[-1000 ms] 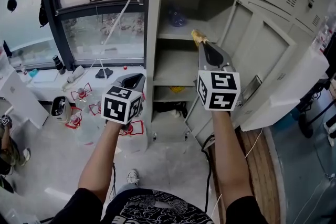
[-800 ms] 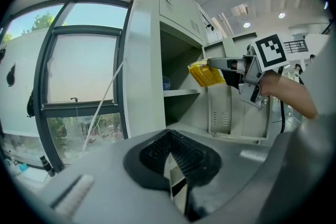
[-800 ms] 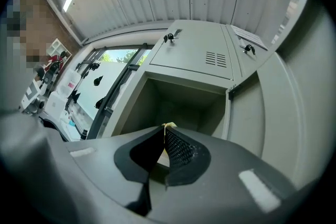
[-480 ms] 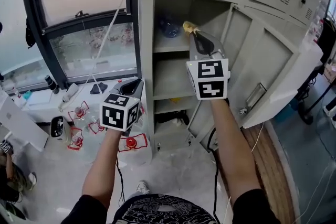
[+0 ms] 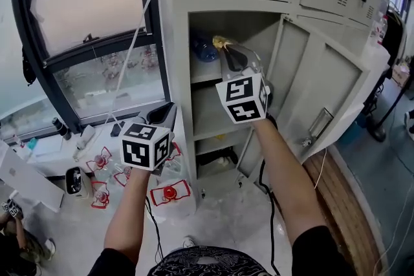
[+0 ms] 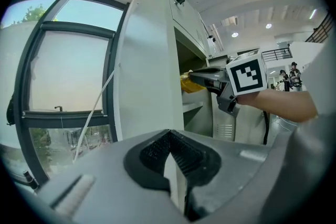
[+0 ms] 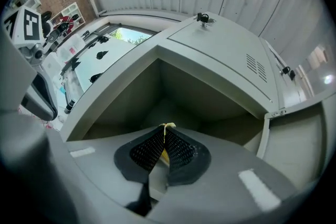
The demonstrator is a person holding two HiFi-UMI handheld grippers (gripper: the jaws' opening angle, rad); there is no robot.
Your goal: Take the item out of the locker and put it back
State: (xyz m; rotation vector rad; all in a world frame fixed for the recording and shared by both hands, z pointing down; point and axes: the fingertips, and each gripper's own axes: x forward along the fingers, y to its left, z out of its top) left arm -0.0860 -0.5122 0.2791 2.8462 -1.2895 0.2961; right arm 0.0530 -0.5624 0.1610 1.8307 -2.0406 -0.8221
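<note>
R gripper [image 5: 225, 48] is clamped shut on the yellow item [image 5: 218, 42], a thin, crinkly piece. In the right gripper view the pads meet w/ a yellow sliver [image 7: 167, 126] pinched between them, its tip poking out past the jaw ends. R gripper [image 7: 164, 140] is held up at the mouth of the grey locker [image 5: 174, 42], in the upper part of the open compartment, so the item hangs above the top shelf [image 5: 206, 72], near a blue bottle [image 5: 202, 48] that stands further back on that shelf. The left gripper view has the same item [image 6: 189, 84] right at the locker's [image 6: 142, 71] front edge, not touching the shelf. L gripper [image 5: 165, 112] sits lower, off to the locker's left side, well apart from the item. Its jaws are closed together w/ nothing between them, as the left gripper view shows [image 6: 170, 153]. Locker door [image 5: 330, 87] is swung wide open to the right. More shelves below; something yellow lies on a lower one, too small to tell what. Window [image 5: 84, 3] is left of the locker. Clear containers w/ red labels [image 5: 169, 192] sit on the floor [image 5: 226, 210] beneath.
</note>
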